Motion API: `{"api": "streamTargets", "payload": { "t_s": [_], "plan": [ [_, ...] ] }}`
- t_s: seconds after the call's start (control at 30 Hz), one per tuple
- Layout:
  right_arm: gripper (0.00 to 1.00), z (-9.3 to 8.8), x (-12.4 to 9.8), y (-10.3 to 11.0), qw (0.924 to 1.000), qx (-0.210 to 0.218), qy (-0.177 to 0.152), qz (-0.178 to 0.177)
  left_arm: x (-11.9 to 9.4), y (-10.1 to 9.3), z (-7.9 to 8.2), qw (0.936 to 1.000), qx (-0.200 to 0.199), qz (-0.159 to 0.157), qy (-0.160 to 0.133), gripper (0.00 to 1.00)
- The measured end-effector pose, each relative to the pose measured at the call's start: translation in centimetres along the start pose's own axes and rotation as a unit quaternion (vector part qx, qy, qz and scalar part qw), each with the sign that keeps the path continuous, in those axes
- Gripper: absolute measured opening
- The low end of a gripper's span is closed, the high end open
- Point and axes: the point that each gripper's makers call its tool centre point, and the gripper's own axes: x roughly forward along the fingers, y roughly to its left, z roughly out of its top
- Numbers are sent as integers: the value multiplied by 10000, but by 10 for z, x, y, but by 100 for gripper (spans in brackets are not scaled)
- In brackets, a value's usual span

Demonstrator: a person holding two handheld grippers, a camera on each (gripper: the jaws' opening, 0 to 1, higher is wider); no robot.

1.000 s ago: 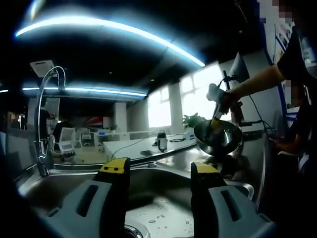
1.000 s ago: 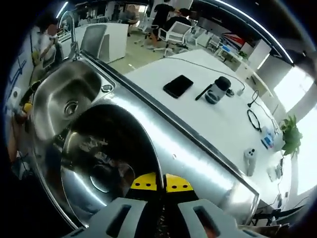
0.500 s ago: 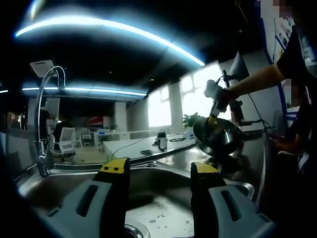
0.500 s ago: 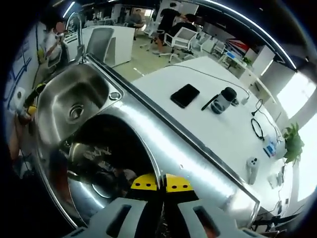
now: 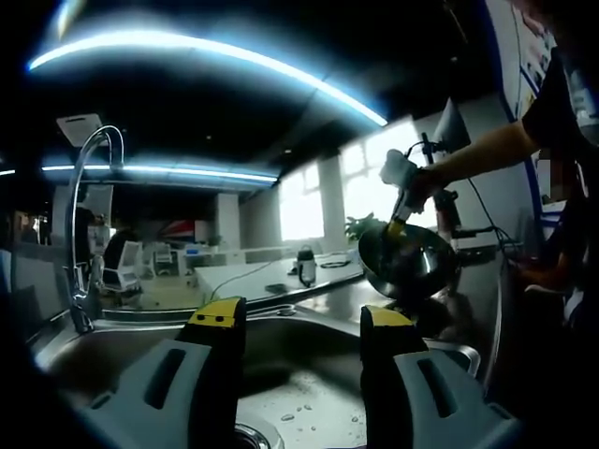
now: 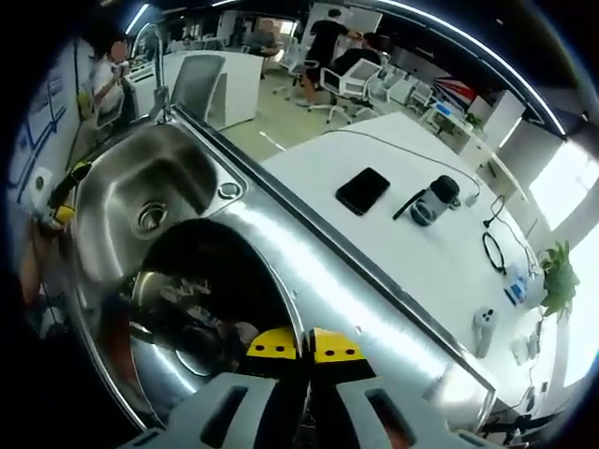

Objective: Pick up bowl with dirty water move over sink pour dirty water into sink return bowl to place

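Jaws of the right gripper are clamped on the rim of the bowl, a steel bowl held tilted above the counter just beside the sink. Beyond lie a phone and a cable on the white table. In the left gripper view, the left gripper hangs over the sink with jaws apart, holding nothing; farther off the right gripper holds the bowl, and the tap rises at the sink's far edge.
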Motion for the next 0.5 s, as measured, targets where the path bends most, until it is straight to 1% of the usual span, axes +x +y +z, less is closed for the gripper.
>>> {"api": "streamTargets", "payload": {
  "t_s": [0.13,0.2,0.27,0.5],
  "plan": [
    [0,8,2,3,10000,-60,-20,28,0,0,0,10000,-7,0,1,48],
    [0,12,1,4,9999,-124,-61,-59,0,0,0,10000,-6,-4,-2,48],
    [0,15,0,6,10000,-62,-75,-6,0,0,0,10000,-3,-5,-15,48],
    [0,31,-2,11,9998,-42,-173,7,0,-1,0,10000,20,-25,-9,48]
  ]
}}
